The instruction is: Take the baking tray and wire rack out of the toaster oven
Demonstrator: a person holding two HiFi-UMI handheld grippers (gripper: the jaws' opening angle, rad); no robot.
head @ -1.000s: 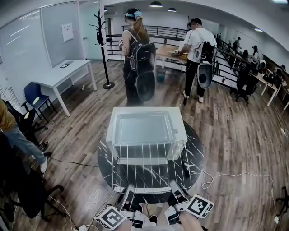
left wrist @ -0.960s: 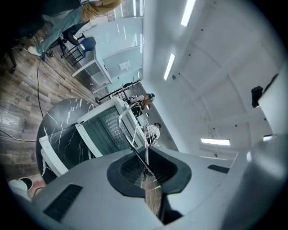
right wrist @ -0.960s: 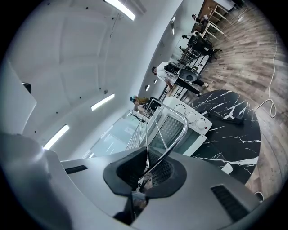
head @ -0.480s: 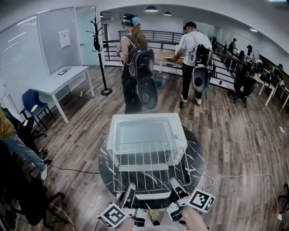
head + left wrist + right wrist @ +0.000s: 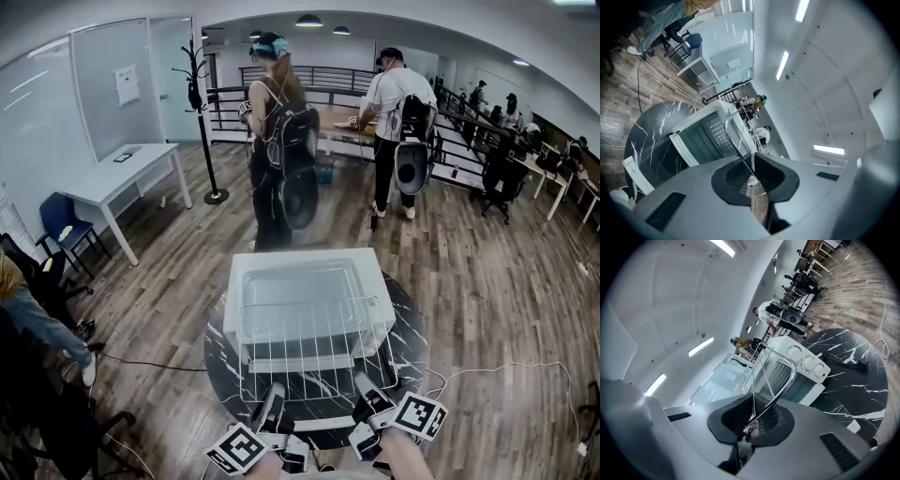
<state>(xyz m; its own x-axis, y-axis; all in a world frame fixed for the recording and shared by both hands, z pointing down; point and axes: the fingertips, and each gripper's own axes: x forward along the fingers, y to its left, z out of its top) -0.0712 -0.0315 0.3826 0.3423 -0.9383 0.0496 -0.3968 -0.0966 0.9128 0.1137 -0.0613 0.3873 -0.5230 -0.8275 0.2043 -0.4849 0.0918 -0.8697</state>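
Note:
A white toaster oven (image 5: 305, 267) stands on a round black marble table (image 5: 217, 342), its door folded down toward me. The wire rack (image 5: 314, 352) hangs level in front of the oven, held by its near edge. My left gripper (image 5: 272, 405) is shut on the rack's near left rim and my right gripper (image 5: 368, 398) on its near right rim. In the left gripper view the rack's wire (image 5: 739, 140) runs between the pads of the left gripper (image 5: 752, 177). In the right gripper view the rack's corner (image 5: 783, 380) sits in the right gripper (image 5: 750, 422). A grey rimmed rectangle (image 5: 298, 283) lies on the oven's top; whether it is the baking tray I cannot tell.
Two people with backpacks (image 5: 281, 141) stand on the wooden floor beyond the table. A coat stand (image 5: 199, 103), a white desk (image 5: 122, 169) and a blue chair (image 5: 56, 217) are at the left. Cables (image 5: 497, 370) trail on the floor on both sides.
Both grippers have drawn back toward me with the wire rack, which now reaches further out in front of the oven.

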